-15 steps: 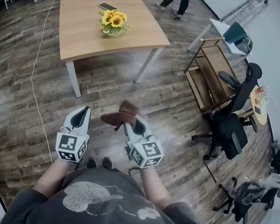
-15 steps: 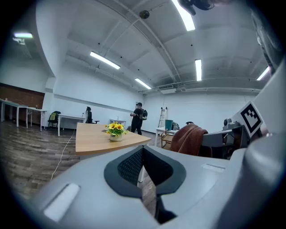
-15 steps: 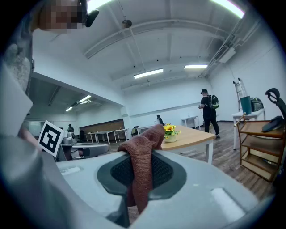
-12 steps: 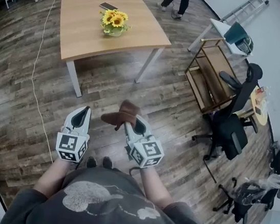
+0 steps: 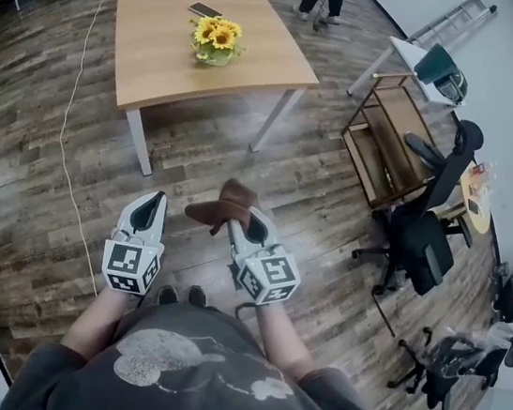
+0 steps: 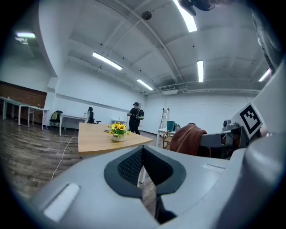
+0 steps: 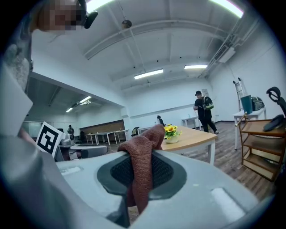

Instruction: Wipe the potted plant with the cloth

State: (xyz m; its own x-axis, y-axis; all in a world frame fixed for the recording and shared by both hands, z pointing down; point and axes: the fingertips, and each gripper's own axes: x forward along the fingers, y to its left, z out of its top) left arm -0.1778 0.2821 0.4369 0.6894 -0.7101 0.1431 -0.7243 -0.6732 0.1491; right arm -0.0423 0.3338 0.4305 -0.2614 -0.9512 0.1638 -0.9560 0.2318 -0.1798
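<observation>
- Approach step, by the look of it: stands well short of the wooden table (image 5: 153, 62), with no wiping begun.
- Pinches the brown cloth (image 5: 223, 206) in the right gripper (image 5: 235, 225), a fold draped over the jaw tips.
- Shows the left gripper (image 5: 149, 205) closed tight on nothing.
- Places the potted sunflower plant (image 5: 216, 40) about mid-table, toward the far edge, well apart from both grippers.
- Calls next for walking up and laying cloth on the plant.

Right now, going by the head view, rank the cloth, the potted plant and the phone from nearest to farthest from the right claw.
1. The cloth: clamped in the right claw itself, draped over its tips.
2. The potted plant: ahead on the wooden table, near its middle.
3. The phone: same table, just beyond the plant, toward the far edge.
</observation>
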